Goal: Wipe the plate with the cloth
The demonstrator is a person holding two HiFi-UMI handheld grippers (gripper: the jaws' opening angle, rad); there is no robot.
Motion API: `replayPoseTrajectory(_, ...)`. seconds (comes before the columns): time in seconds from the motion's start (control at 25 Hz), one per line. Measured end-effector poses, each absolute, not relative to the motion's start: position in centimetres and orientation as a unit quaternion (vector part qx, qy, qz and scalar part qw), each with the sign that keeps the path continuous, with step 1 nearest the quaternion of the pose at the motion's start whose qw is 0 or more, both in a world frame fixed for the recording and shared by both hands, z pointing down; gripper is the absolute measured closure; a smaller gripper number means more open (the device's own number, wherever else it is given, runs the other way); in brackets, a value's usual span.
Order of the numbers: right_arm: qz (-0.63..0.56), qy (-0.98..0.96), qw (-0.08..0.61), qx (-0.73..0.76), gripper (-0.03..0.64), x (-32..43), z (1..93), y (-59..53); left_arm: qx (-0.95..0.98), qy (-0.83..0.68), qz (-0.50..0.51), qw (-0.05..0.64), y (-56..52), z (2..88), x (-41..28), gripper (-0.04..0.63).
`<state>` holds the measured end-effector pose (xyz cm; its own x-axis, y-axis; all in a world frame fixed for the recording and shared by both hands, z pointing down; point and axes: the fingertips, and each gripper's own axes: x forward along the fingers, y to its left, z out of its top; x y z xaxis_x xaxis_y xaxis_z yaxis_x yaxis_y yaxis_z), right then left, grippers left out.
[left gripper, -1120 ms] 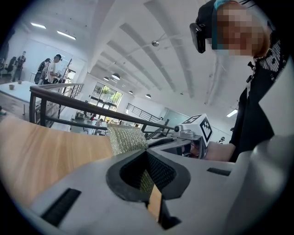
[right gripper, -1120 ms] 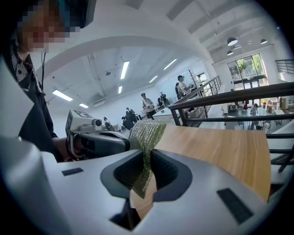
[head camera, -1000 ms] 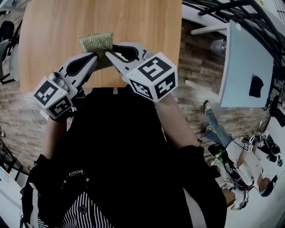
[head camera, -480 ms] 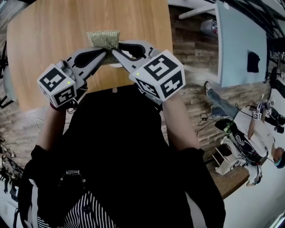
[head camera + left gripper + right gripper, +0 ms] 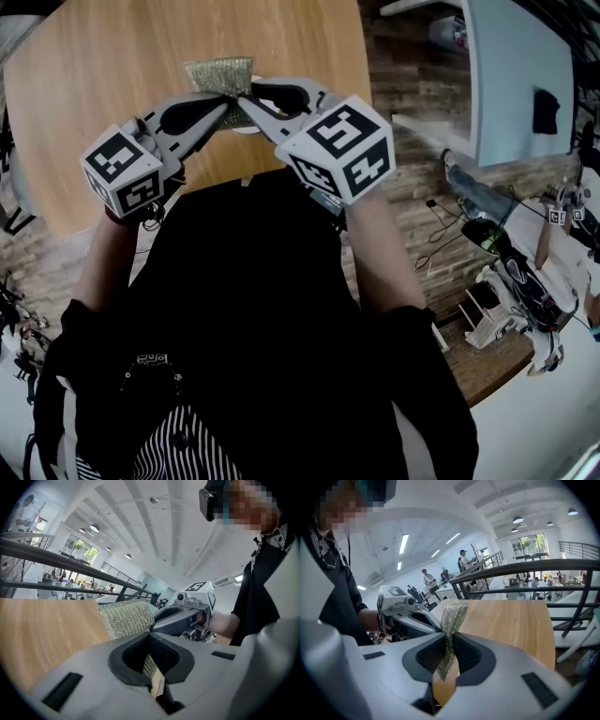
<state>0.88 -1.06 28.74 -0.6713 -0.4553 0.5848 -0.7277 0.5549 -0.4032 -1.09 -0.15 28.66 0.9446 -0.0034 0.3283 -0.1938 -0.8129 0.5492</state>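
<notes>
Cloth [image 5: 218, 73], greenish with a glittery weave, is held over the wooden desk [image 5: 94, 66] and spreads toward 12 o'clock from the jaw tips. The left hand-held gripper [image 5: 223, 106] reaches in from 8 o'clock and the right hand-held gripper [image 5: 246, 99] from 4 o'clock. Each has its jaws clamped on the near edge of the fabric, side by side.

cloth [image 5: 218, 73]: lower part was hidden behind the left gripper [image 5: 223, 106] and right gripper [image 5: 244, 99].
worktop [image 5: 103, 66]: far side was cut off by the head view's top edge.
</notes>
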Motion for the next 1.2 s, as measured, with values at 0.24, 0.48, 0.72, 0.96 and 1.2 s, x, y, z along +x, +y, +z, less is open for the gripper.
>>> replayPoseTrajectory(0.24, 0.329, -0.854, 0.207, 0.346, 0.574, 0.7, 29.1, -1.4, 0.938, -0.063, 0.164, 0.3, -0.5, 29.2, -1.1, 0.602)
replayPoseTrajectory(0.48, 0.344, -0.848, 0.218, 0.339, 0.574, 0.3, 31.4, -1.6, 0.927, -0.065, 0.183, 0.321, -0.6, 31.6, -1.3, 0.601)
replayPoseTrajectory(0.72, 0.367, -0.838, 0.221, 0.337, 0.574, 0.8, 35.0, -1.3, 0.918, -0.056, 0.21, 0.333, -0.1, 35.0, -0.8, 0.602)
replayPoseTrajectory(0.96, 0.385, -0.827, 0.236, 0.335, 0.574, 0.3, 37.7, -0.9, 0.909, -0.045, 0.225, 0.348, 0.4, 37.7, -1.2, 0.601)
replayPoseTrajectory(1.2, 0.395, -0.819, 0.252, 0.331, 0.574, -1.8, 40.2, 1.4, 0.902, -0.041, 0.232, 0.361, 2.7, 40.2, -3.2, 0.601)
